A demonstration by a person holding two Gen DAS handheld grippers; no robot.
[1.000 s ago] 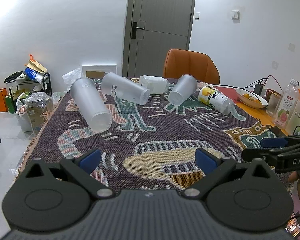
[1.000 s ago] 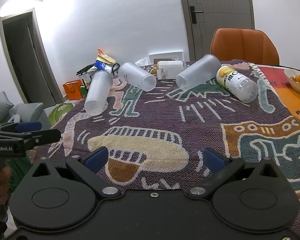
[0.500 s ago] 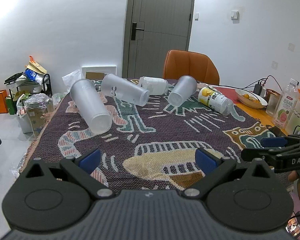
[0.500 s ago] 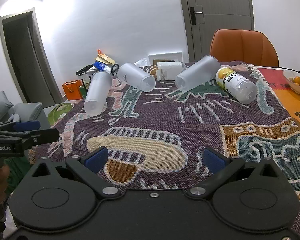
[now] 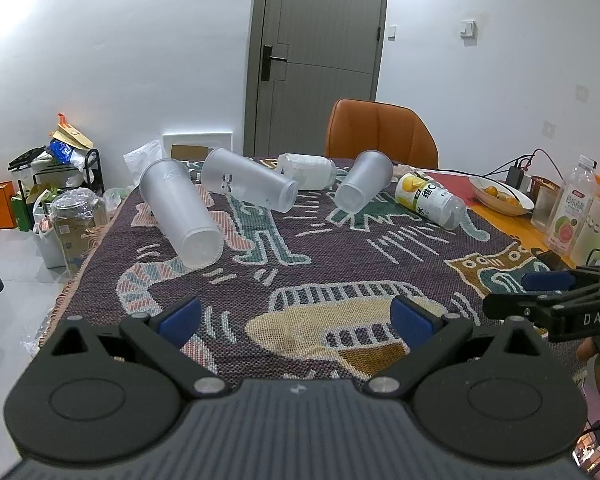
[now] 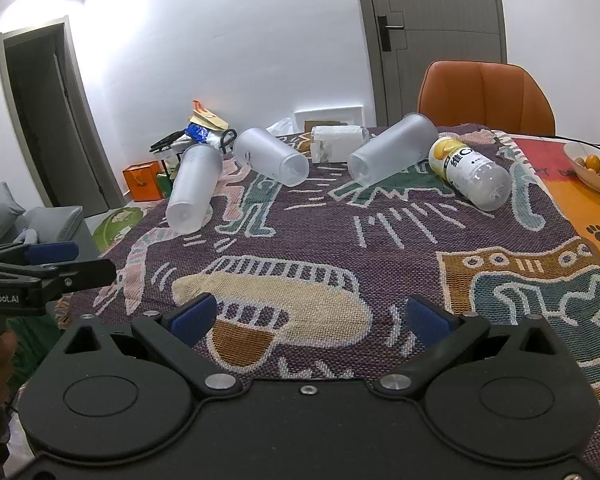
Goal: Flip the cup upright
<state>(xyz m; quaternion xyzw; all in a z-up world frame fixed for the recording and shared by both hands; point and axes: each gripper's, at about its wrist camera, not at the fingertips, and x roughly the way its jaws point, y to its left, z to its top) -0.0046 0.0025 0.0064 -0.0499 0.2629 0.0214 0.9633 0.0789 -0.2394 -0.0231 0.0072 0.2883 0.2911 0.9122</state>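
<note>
Three frosted plastic cups lie on their sides on the patterned cloth: a tall one at the left (image 5: 178,210) (image 6: 192,186), one in the middle (image 5: 248,184) (image 6: 270,156), one at the right (image 5: 364,186) (image 6: 392,150). My left gripper (image 5: 296,318) is open and empty above the near part of the cloth, well short of the cups. My right gripper (image 6: 308,316) is open and empty too, also near the front edge. Each gripper shows in the other's view: the right one (image 5: 548,296), the left one (image 6: 48,264).
A yellow-labelled bottle (image 5: 430,200) (image 6: 470,172) and a white-wrapped bottle (image 5: 308,166) lie near the cups. An orange chair (image 5: 380,134) stands behind the table. A fruit bowl (image 5: 500,196), a guava drink bottle (image 5: 572,212) and cables sit at the right. Clutter stands on the floor at the left.
Both grippers have drifted very slightly; the cups and bottles have not moved. Both grippers stay open.
</note>
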